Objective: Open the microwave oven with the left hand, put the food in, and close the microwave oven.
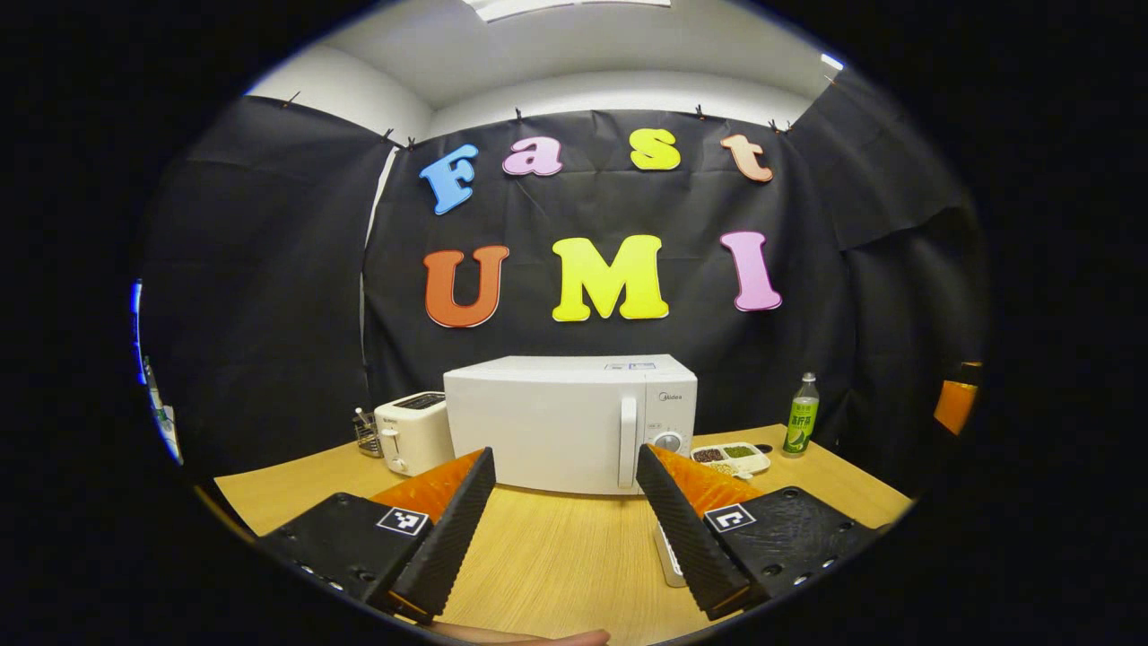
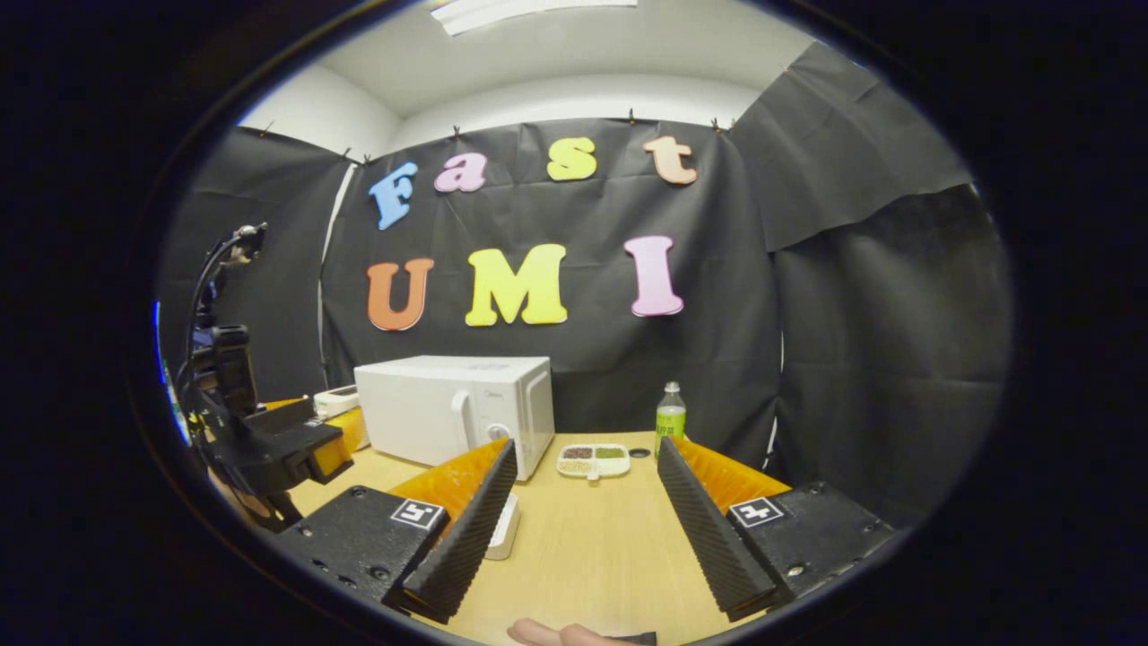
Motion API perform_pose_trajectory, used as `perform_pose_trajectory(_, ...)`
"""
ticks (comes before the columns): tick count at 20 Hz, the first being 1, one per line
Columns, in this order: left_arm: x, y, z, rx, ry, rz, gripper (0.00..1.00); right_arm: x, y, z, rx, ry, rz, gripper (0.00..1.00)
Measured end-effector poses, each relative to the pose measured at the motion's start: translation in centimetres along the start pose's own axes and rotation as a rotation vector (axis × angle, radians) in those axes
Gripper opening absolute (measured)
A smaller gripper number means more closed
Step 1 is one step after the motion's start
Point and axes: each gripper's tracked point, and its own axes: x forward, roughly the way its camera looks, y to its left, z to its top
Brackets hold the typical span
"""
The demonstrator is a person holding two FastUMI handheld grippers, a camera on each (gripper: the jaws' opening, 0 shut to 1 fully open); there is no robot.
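A white microwave stands shut at the back of the wooden table, its vertical handle beside the control dial. In the right gripper view the microwave sits left of centre. To its right lies a white food tray with several compartments, seen as the food tray straight ahead in the right gripper view. My left gripper is open, well short of the microwave door. My right gripper is open too, above the table in front of the tray. The left gripper also appears at the left edge there.
A white toaster stands left of the microwave, with a small wire holder beside it. A green bottle stands right of the tray, also the bottle. A small white flat object lies on the table near my right gripper's finger.
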Motion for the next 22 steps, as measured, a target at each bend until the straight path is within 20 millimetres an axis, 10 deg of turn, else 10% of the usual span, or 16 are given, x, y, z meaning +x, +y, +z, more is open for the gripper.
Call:
perform_pose_trajectory(10, -10.6, 8.3, 9.2, 0.033, -0.215, 0.108, 0.96, -7.8, 2.0, 6.1, 0.05, -0.122, -0.042, 1.0)
perform_pose_trajectory(16, -16.3, 10.8, 11.4, 0.119, -0.341, 0.149, 0.95, -9.9, 4.8, 7.9, 0.038, -0.159, -0.023, 1.0)
perform_pose_trajectory(22, -15.9, 10.5, 10.5, 0.17, -0.38, 0.118, 0.95, -8.9, 6.7, 8.6, 0.042, -0.185, -0.014, 1.0)
